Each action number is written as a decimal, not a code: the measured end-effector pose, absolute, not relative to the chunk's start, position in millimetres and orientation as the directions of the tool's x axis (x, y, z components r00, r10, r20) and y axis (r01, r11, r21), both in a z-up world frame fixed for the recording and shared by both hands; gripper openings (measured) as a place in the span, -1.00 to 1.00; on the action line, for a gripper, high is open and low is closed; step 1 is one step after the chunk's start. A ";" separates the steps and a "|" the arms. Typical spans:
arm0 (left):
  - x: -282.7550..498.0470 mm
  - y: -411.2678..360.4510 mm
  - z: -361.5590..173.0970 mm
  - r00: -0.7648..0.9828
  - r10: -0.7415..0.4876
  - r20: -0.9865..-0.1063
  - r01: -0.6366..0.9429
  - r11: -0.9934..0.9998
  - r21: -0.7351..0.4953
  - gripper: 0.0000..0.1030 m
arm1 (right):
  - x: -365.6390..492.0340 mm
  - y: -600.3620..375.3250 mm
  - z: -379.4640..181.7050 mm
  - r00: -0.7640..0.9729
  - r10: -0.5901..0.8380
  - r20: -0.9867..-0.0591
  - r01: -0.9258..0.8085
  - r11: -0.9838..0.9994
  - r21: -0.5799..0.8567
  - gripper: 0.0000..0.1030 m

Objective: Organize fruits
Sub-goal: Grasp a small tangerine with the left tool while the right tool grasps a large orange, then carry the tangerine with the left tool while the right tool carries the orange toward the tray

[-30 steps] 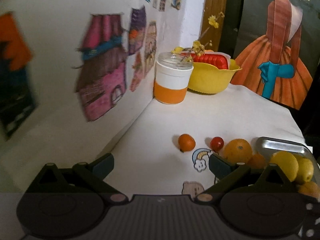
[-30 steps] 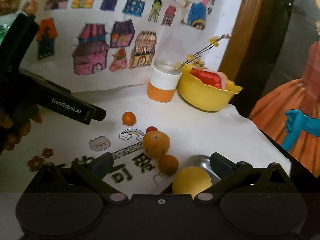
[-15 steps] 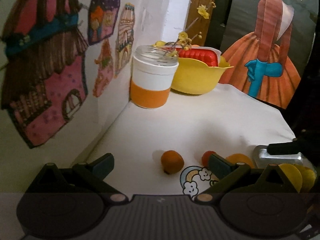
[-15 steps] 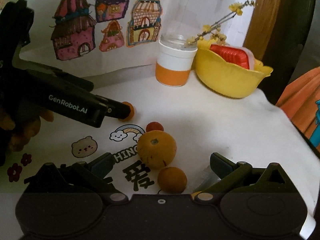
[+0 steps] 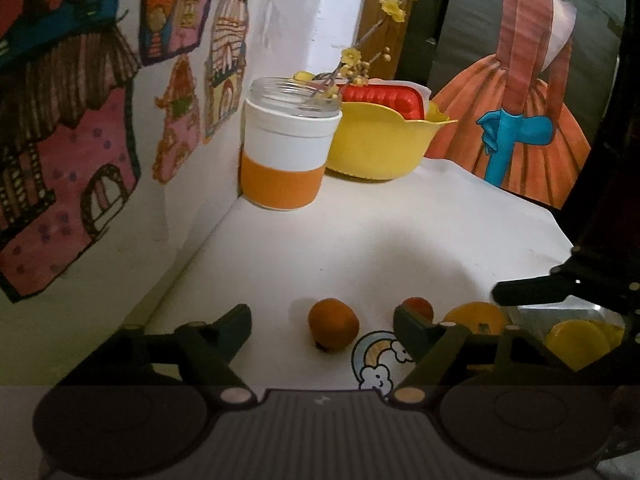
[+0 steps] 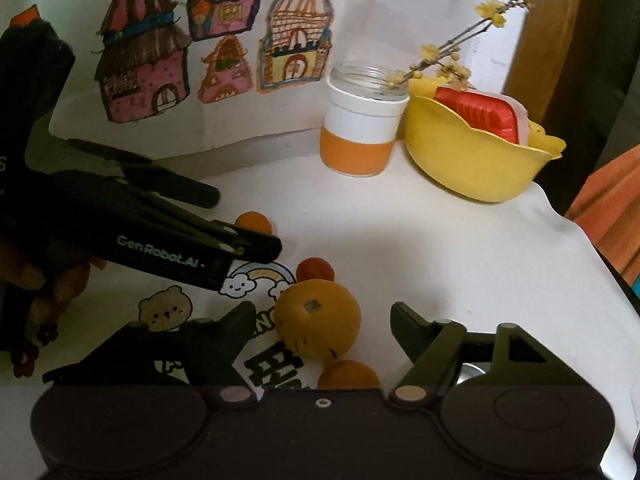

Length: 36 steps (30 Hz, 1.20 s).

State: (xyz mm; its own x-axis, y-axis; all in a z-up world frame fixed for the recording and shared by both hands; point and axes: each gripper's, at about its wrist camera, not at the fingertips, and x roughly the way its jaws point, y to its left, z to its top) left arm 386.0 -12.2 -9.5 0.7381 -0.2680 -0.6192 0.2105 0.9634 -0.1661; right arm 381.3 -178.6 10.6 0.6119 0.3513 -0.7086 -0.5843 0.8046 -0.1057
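A small orange fruit [image 5: 333, 329] lies on the white tablecloth between the fingers of my open left gripper [image 5: 322, 320], touching neither. In the right wrist view this fruit [image 6: 254, 222] is half hidden behind the left gripper [image 6: 246, 222]. My right gripper [image 6: 324, 320] is open, with a large orange [image 6: 318, 320] sitting between its fingers. Close by lie a red cherry tomato [image 6: 315, 269] and another small orange fruit [image 6: 348, 374]. A metal tray [image 5: 560, 312] at the right holds yellow lemons [image 5: 578, 338].
A glass jar [image 5: 288, 148] with a white and orange sleeve stands at the back by the wall. Beside it sits a yellow bowl [image 5: 384, 140] holding a red box. The wall carries drawings of houses. The table's edge [image 6: 592, 248] falls away on the right.
Both grippers have moved forward and lower over the table. The left one now brackets the small orange fruit; the right one brackets the large orange. No fruit has moved.
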 end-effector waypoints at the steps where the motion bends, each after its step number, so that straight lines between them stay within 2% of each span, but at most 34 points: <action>1: 387.0 -12.8 -10.4 0.736 -0.272 -0.620 0.214 0.962 -0.168 0.52 | 382.4 -177.7 10.0 0.608 0.354 -0.711 -0.589 0.802 -0.104 0.33; 5: 389.0 -15.8 -13.2 0.729 -0.283 -0.624 0.228 0.959 -0.169 0.32 | 384.4 -174.7 6.4 0.594 0.356 -0.721 -0.603 0.791 -0.107 0.10; 10: 389.0 -20.7 -14.3 0.734 -0.277 -0.620 0.239 0.960 -0.146 0.11 | 385.1 -172.4 4.9 0.598 0.350 -0.721 -0.608 0.784 -0.124 0.02; 15: 388.7 -24.8 -14.5 0.730 -0.277 -0.625 0.251 0.959 -0.132 -0.40 | 381.8 -172.4 4.9 0.611 0.344 -0.713 -0.610 0.778 -0.147 -0.03; 36: 328.4 -25.1 7.0 0.727 -0.279 -0.627 0.220 0.960 -0.172 -0.42 | 307.4 -188.6 33.9 0.657 0.408 -0.633 -0.574 0.816 -0.069 -0.05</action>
